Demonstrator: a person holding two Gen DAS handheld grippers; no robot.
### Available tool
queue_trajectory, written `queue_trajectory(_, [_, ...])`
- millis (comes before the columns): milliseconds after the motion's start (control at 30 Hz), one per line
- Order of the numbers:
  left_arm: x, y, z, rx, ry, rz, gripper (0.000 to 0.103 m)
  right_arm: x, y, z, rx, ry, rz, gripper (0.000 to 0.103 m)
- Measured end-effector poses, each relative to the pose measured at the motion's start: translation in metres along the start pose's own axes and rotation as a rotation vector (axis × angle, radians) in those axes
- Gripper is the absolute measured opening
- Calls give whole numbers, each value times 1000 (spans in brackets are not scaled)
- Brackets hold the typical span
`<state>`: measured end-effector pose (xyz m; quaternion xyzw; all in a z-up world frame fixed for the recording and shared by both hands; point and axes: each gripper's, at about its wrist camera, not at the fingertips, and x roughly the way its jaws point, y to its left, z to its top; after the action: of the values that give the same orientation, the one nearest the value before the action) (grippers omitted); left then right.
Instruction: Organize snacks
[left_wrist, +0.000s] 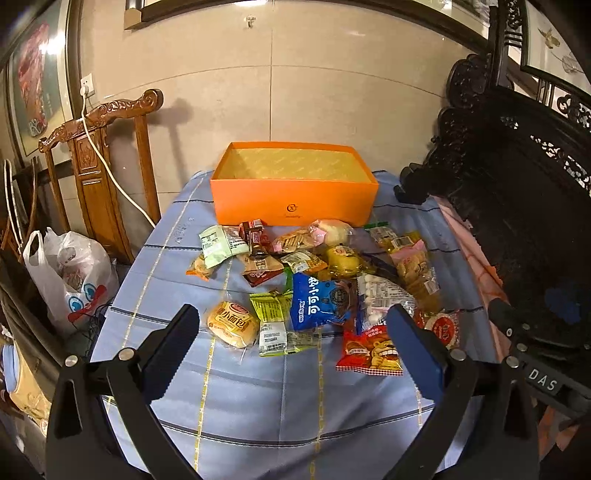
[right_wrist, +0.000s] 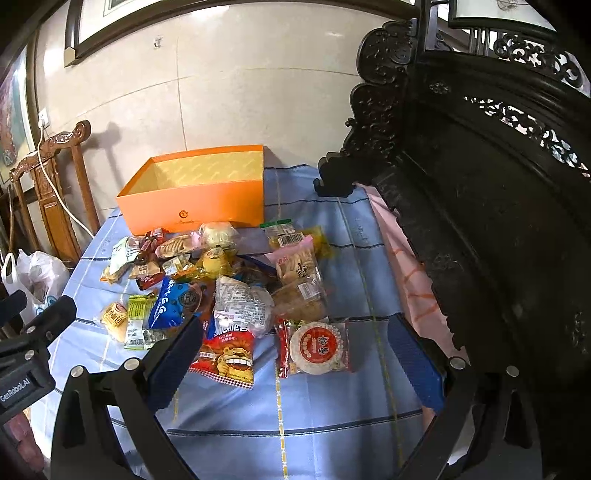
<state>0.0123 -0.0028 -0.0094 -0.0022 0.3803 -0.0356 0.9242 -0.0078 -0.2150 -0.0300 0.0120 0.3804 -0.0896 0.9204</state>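
An open orange box (left_wrist: 293, 201) stands at the far side of a blue checked tablecloth (left_wrist: 258, 398); it looks empty inside and also shows in the right wrist view (right_wrist: 195, 208). In front of it lies a loose pile of wrapped snacks, among them a small bread pack (left_wrist: 232, 324), a blue bag (left_wrist: 319, 301), a red bag (right_wrist: 227, 356) and a round white-and-red cake pack (right_wrist: 319, 347). My left gripper (left_wrist: 293, 317) is open and empty, above the near edge of the pile. My right gripper (right_wrist: 295, 330) is open and empty, above the red bag and cake pack.
A carved dark wooden cabinet (left_wrist: 517, 184) stands close on the right. A carved brown wooden chair (left_wrist: 96, 166) with a white cable and a white plastic bag (left_wrist: 70, 277) are left of the table. A tiled wall is behind the box.
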Motion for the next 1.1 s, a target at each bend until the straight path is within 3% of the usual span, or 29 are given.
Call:
queue_trajectory(200, [1, 2, 1, -17, 4, -32, 99, 1, -2, 0, 25, 2, 6, 100])
queue_trajectory(1100, [8, 4, 2, -2, 41, -29, 99, 4, 6, 2, -10, -6, 14, 100])
